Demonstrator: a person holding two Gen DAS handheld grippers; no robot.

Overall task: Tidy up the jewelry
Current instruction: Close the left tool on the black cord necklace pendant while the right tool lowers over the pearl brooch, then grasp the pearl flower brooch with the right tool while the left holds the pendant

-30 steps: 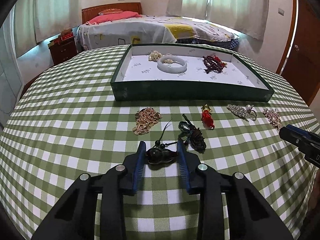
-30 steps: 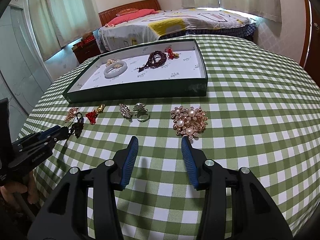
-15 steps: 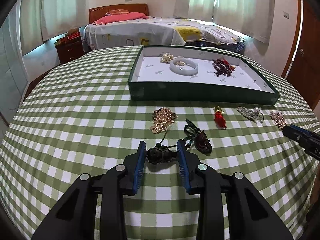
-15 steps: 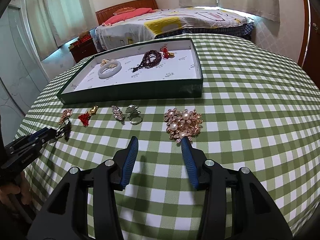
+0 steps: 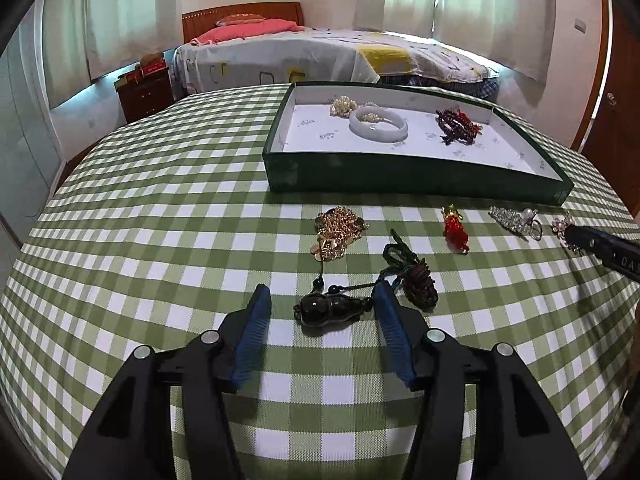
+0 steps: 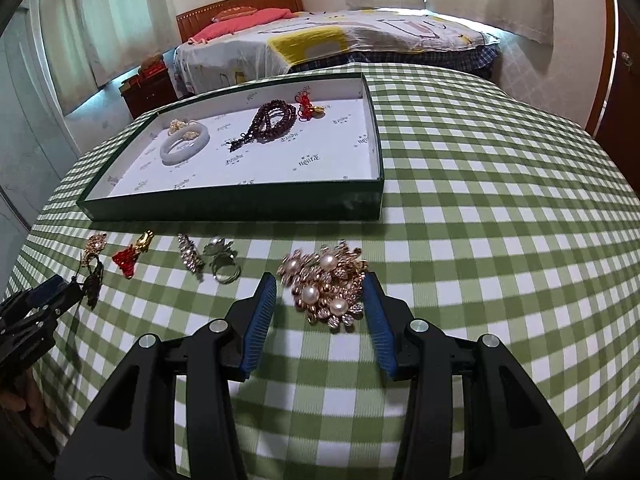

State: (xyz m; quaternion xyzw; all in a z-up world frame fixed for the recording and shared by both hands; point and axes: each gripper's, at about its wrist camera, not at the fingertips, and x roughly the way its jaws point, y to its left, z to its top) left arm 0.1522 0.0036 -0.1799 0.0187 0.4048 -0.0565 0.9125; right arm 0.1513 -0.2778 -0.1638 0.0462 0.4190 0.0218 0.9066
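Our left claw (image 5: 322, 300) is open, fingers spread either side of the dark gourd pendant (image 5: 329, 309), which lies on the counter (image 5: 160, 208). The right pad looks to be at the pendant's tip; the left pad stands clear of it. Contact we can't confirm. The pendant's cord runs up to a dark knotted bundle (image 5: 412, 280) just beside the right finger.

Our right claw (image 6: 320, 290) is open too, straddling the pearl-and-gold brooch cluster (image 6: 326, 280) on the counter. The cluster sits between the pads, near the right one; this frame is slightly motion-blurred, so touching or not is unclear.

Further out, loose pieces lie in a row in front of the tray:
- gold chain pile (image 5: 336, 232), just beyond the pendant
- red tassel charm (image 5: 455, 230)
- crystal clip (image 6: 190, 254) with a ring (image 6: 224, 264) beside it

The green tray (image 5: 400, 182) with white lining sits past that row. Inside it are:
- white bangle (image 5: 378, 124)
- pearl piece (image 5: 343, 105), touching the bangle's far side
- dark red bead strand (image 6: 272, 118)
- small red knot charm (image 6: 307, 104) by the strand, toward the far right corner

The counter carries a green-and-white check cloth. Behind it stands a bed (image 5: 320, 56) with a pink pillow.
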